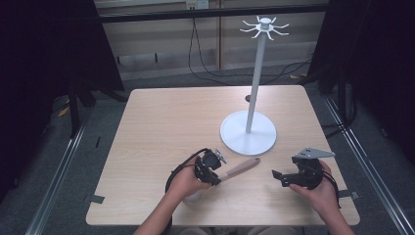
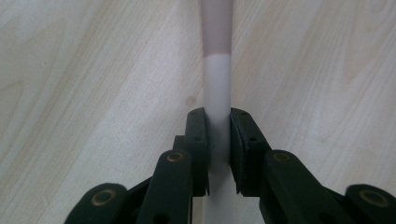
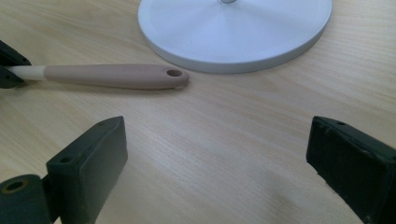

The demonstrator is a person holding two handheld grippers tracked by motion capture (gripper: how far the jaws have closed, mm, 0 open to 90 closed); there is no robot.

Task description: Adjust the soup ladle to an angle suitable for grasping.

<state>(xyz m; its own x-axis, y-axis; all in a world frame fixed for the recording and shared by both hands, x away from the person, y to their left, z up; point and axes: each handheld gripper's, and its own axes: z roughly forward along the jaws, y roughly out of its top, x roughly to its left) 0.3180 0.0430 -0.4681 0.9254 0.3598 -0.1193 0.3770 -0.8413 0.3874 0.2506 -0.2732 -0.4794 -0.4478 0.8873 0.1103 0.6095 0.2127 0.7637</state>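
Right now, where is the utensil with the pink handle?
In the high view the utensil lies on the table near the front edge, just before the white stand's base; the left gripper is shut on its white shaft.

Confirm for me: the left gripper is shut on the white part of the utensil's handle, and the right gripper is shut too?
Not quite. The right gripper is open, jaws wide apart over bare table, as the right gripper view shows. The left gripper is indeed shut on the utensil.

utensil (image 1: 238, 169): 1 | white hook stand (image 1: 248, 133): 1 | grippers: 2 | table (image 1: 161, 127): 1
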